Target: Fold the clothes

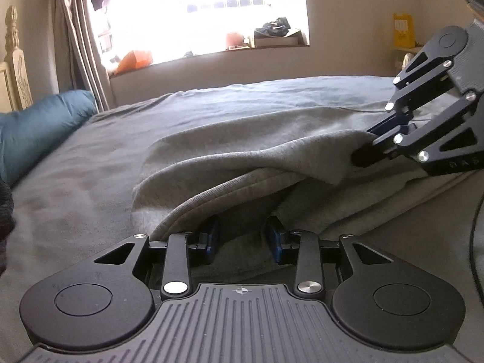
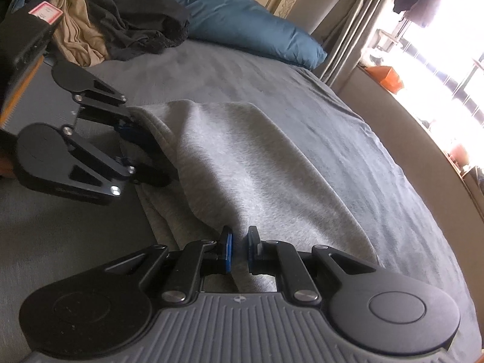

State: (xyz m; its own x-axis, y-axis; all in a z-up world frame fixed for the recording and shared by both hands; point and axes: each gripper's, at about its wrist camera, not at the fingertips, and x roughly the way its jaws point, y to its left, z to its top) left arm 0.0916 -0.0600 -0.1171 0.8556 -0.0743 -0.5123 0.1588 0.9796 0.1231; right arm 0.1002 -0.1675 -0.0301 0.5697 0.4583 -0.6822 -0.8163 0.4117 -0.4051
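grey garment half folded on bed; right gripper pinched on its near fold, left gripper jaws apart, cloth draped over them, not gripped

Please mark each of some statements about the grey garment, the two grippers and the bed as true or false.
1. The right gripper pinches the grey garment. True.
2. The left gripper is clamped tight on the garment. False: its jaws stand apart, with fabric lying between them.
3. The garment lies on a grey bedsheet. True.
4. The pillow is red. False: it is teal blue.
5. A pile of dark and beige clothes sits beside the pillow. True.
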